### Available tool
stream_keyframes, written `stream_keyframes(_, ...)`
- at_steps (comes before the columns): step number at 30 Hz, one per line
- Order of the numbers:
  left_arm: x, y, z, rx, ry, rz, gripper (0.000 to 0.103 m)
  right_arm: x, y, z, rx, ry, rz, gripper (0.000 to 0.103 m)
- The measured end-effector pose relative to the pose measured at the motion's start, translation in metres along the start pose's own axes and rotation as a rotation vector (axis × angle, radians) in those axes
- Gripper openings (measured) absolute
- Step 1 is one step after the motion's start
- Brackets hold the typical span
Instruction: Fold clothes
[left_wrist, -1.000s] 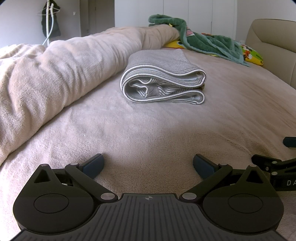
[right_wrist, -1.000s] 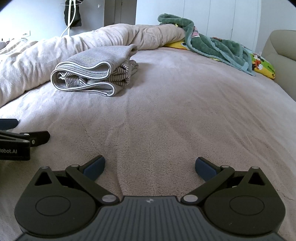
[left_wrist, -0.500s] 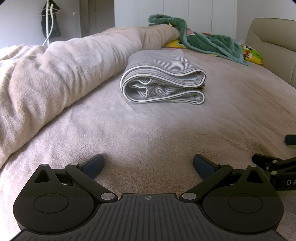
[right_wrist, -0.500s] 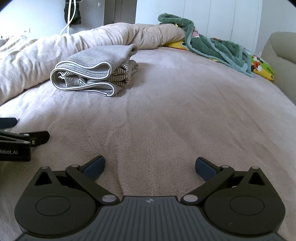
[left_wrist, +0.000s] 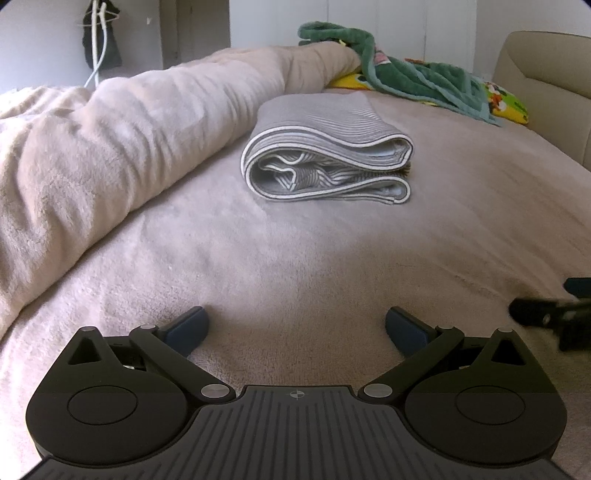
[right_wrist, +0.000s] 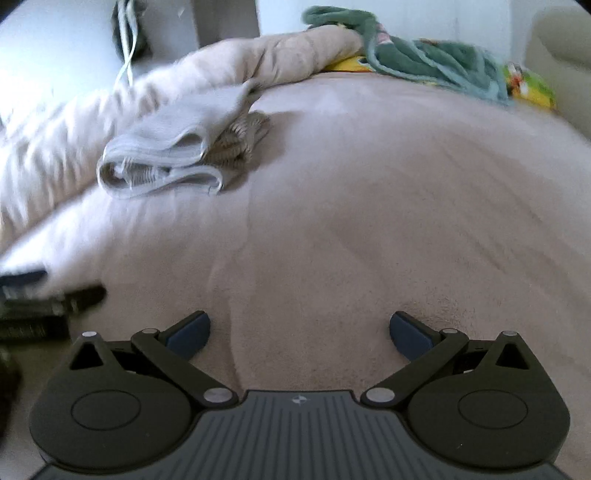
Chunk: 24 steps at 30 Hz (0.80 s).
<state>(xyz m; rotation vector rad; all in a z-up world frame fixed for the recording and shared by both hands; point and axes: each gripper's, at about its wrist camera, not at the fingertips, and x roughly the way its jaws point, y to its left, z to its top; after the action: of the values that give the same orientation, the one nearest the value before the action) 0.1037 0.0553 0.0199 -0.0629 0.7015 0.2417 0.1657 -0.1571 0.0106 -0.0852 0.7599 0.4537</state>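
A folded grey striped garment with white trim lies on the beige bed, well ahead of my left gripper. That gripper is open, its blue pads wide apart over bare bedding. In the right wrist view the same folded garment sits far to the upper left, blurred. My right gripper is open too, with nothing between its pads. A crumpled green garment lies at the head of the bed. Each gripper shows at the edge of the other's view: the right gripper and the left gripper.
A rolled beige duvet runs along the left side of the bed. A yellow printed pillow lies under the green garment. A padded headboard stands at the right. Wardrobe doors and a hanging dark item are behind.
The right wrist view has turned blurred and shifted; the folded garment now sits lower and nearer the centre in it. The left view is nearly unchanged. Both grippers stay open.
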Motion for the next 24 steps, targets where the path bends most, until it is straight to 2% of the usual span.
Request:
stream_keyframes(1,0.0,0.0,0.001,0.0,0.003,0.0,0.103,0.0,-0.004,0.0,0.025,-0.003,0.016,0.103)
stream_keyframes(4,0.001,0.0,0.002,0.0,0.011,0.0,0.103,0.001,0.011,-0.002,-0.054,-0.007,-0.04,0.103)
stream_keyframes(10,-0.001,-0.001,0.001,0.003,0.013,0.004,0.103,0.001,0.006,-0.003,-0.033,-0.013,-0.022,0.103)
stream_keyframes(16,0.001,0.001,0.008,0.013,0.067,-0.013,0.103,0.001,0.009,-0.003,-0.043,-0.014,-0.031,0.103)
stream_keyframes(21,-0.001,0.001,0.003,0.009,0.046,-0.013,0.103,-0.003,0.023,-0.002,-0.115,-0.028,-0.098,0.103)
stream_keyframes(24,-0.001,0.002,0.003,0.006,0.038,-0.015,0.103,-0.004,0.027,-0.004,-0.115,-0.036,-0.126,0.103)
